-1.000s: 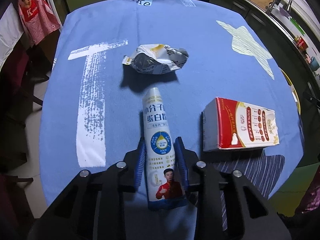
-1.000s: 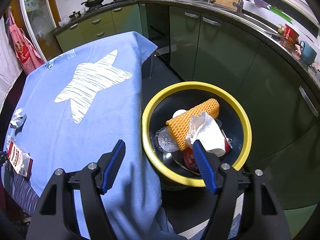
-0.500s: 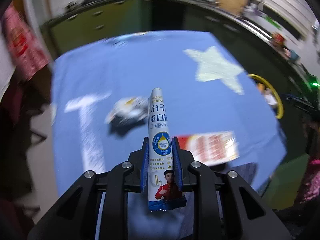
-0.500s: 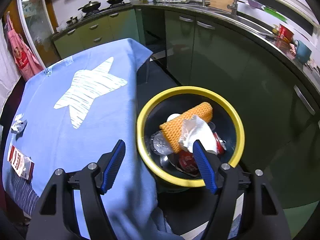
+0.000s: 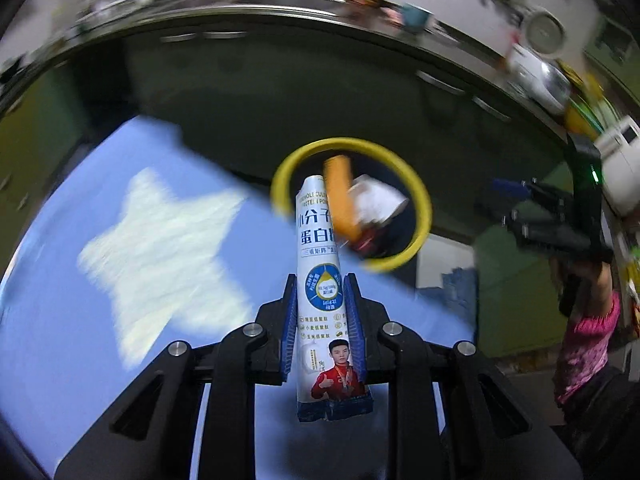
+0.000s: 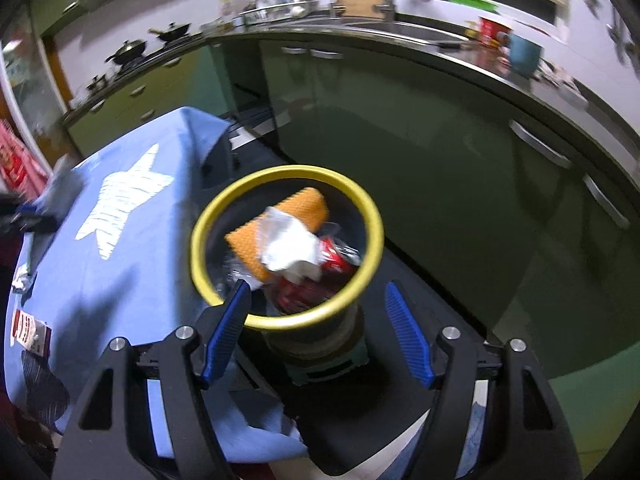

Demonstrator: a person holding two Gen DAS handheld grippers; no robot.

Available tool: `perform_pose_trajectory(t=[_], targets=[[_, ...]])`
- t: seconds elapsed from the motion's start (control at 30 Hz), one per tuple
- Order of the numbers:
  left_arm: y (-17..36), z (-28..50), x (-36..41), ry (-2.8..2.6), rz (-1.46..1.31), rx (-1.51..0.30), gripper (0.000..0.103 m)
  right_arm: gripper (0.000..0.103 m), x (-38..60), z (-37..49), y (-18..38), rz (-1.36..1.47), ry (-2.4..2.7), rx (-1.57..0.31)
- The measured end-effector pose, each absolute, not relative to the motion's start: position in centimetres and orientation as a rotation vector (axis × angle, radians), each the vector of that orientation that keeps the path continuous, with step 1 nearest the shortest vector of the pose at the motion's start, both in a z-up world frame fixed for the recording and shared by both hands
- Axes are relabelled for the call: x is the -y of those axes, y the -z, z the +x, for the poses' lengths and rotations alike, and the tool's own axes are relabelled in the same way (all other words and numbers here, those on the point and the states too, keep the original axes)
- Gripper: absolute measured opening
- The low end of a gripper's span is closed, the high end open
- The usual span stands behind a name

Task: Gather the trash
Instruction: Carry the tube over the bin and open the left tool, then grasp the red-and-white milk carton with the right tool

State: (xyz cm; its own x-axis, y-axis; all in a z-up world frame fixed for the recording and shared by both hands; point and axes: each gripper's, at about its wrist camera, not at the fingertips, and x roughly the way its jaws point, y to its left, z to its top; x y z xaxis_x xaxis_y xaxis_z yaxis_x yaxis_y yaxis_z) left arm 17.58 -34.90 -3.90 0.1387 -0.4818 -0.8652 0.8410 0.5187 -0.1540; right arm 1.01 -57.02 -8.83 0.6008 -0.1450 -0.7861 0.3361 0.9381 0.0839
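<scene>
Your left gripper (image 5: 320, 312) has its jaws clenched on the one white tube (image 5: 320, 280), carried above the blue-clothed bench (image 5: 72, 320) toward the single yellow-rimmed bin (image 6: 288, 320) at its far right edge. Your right gripper (image 6: 316, 332) hangs released and empty over that bin. Let go too early and the tube may strike the rim and fall to the floor; one red box (image 6: 28, 330) and one crumpled wrapper (image 6: 20, 280) remain on the bench.

green cabinets (image 6: 420, 128), dark countertop (image 6: 400, 34), sink (image 6: 384, 26)

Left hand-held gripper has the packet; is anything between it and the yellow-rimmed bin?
Nothing visible blocks it. The left hand-held gripper holds the packet over the blue tablecloth, and the bin beyond the table edge is open-topped. The right hand-held gripper is off to the side.
</scene>
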Motion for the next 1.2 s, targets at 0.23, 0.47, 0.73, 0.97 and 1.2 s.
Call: perform_pose_trajectory(t=[0.23, 0.47, 0.73, 0.97, 1.2], targets=[[7.4, 19.7, 47.2, 1.078, 0.481, -1.06, 0.03, 0.066, 59.3, -0.7, 10.5, 0.288, 0.321, -0.905], [10.6, 20.0, 51.3, 1.044, 0.534, -1.052, 0.061, 0.066, 59.3, -0.4, 11.1, 0.295, 0.3, -0.915], [1.6, 19.6, 39.5, 0.998, 0.319, -0.88, 0.081, 0.069, 57.7, 1.0, 10.5, 0.251, 0.232, -0.921], [-2.8, 17.6, 22.1, 0.762, 0.147, -0.669, 0.092, 0.07, 51.7, 3.8, 9.8, 0.12, 0.028, -0.976], [-1.1, 15.8, 7.6, 0.498, 0.023, -0.632, 0.098, 0.075, 41.3, 7.4, 9.4, -0.052, -0.373, -1.023]])
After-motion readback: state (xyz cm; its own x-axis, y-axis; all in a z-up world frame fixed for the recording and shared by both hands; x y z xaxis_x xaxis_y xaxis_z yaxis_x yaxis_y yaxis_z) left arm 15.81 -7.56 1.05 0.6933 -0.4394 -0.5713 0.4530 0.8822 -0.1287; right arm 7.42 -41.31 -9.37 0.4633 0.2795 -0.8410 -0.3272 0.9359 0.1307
